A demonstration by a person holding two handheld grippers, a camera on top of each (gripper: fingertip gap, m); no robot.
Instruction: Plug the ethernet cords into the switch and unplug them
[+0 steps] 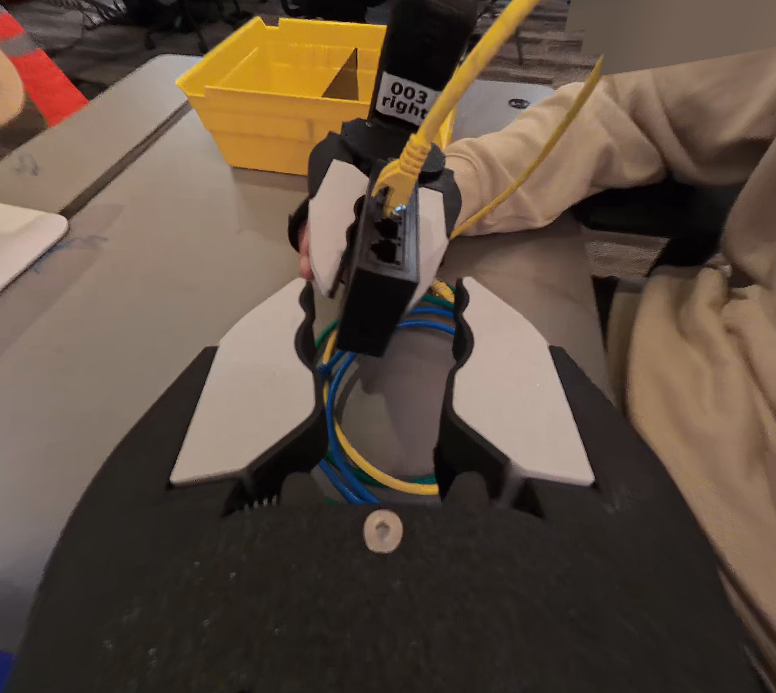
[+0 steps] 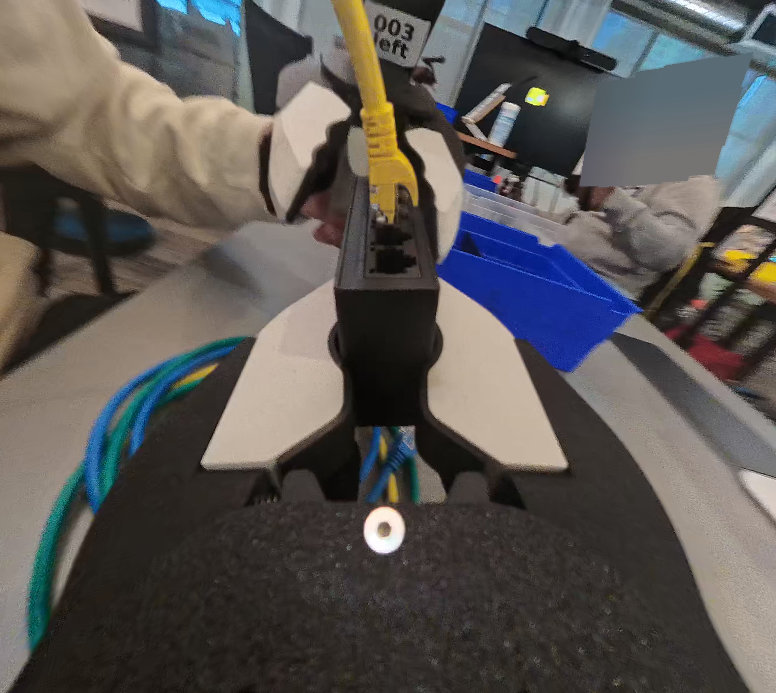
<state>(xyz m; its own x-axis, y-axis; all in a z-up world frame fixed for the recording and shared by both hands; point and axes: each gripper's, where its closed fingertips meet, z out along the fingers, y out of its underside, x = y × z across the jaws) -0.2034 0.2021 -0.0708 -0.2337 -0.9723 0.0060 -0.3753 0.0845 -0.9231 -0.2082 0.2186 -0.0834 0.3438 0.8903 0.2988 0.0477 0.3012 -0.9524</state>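
Observation:
My right gripper [image 2: 386, 288] is shut on a black switch [image 2: 386, 320] and holds it above the table with its ports facing up. It also shows in the left wrist view [image 1: 380, 273]. A yellow ethernet plug [image 2: 386, 164] sits in the far port; its yellow cord [image 1: 495, 30] runs up and away. Two nearer ports [image 2: 390, 257] are empty. My left gripper [image 1: 384, 286] is open, its fingers spread wide on either side of the switch [image 1: 378, 307] and touching nothing. In the right wrist view it [image 2: 378, 202] stands just behind the plug.
Coiled blue, green and yellow cords [image 1: 336, 400] lie on the grey table [image 1: 147, 294] under the grippers. A yellow bin [image 1: 273, 97] stands behind. A blue bin [image 2: 525, 294] stands at the right. A person's beige sleeve [image 1: 588, 147] reaches in from the right.

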